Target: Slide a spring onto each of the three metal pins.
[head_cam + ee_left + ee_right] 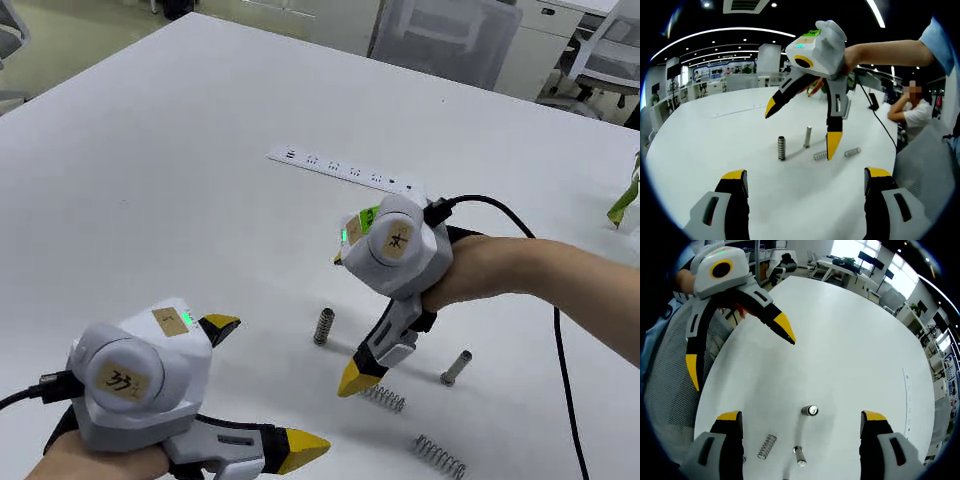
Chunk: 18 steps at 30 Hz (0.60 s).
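On the white table [150, 150], a short upright metal pin carrying a dark coil spring [324, 326] is standing. A bare silver metal pin [456, 367] is standing at its 4 o'clock. From the bare pin, the first loose wire spring [383, 398] is lying at 8 o'clock and the second loose wire spring [438, 455] at 6 o'clock. The right gripper [348, 318] is hovering with its jaws spread wide and empty, one yellow tip just beside the first spring. The left gripper [263, 385], at 8 o'clock from the sprung pin, is also gaping wide and gripping nothing. A flat white power strip [340, 168] is lying at 12 o'clock.

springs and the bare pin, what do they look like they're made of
Loose springs: thin coiled wire, probably steel, bare grey with open turns. Bare pin: solid metal, likely steel, smooth silvery sides with a slight sheen.
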Each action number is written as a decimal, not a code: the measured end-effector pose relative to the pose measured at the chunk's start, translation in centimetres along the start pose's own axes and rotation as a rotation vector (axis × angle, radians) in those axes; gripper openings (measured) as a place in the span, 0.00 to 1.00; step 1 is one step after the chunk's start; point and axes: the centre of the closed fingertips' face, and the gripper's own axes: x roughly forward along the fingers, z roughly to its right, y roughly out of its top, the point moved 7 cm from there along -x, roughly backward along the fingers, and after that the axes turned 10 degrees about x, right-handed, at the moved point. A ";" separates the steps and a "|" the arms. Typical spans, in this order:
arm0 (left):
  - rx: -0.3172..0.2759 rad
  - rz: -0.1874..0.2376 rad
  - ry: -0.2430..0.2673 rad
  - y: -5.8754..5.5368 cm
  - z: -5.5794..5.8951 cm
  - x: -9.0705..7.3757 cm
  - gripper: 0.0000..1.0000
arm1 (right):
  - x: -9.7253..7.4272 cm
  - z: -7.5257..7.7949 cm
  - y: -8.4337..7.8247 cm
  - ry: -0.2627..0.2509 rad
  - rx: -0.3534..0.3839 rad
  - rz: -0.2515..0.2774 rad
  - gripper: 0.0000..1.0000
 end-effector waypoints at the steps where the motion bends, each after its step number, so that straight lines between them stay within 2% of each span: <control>1: 0.005 -0.003 -0.003 0.0 0.1 0.1 0.98 | -0.2 0.0 -0.1 -0.008 0.023 0.013 0.99; 4: 0.002 0.001 -0.021 0.0 0.2 0.0 0.98 | -1.0 -0.2 -0.5 -0.024 0.059 0.057 0.99; 14: 0.042 -0.030 -0.054 -0.1 0.2 -0.1 0.98 | -3.5 -1.3 -2.8 -0.100 0.131 0.126 0.99; 16: 0.054 -0.034 -0.063 0.0 0.3 -0.1 0.98 | -4.1 -1.6 -3.2 -0.133 0.154 0.165 0.98; 18: 0.062 -0.040 -0.070 0.2 0.4 -0.1 0.98 | -4.7 -1.7 -3.9 -0.140 0.190 0.185 0.99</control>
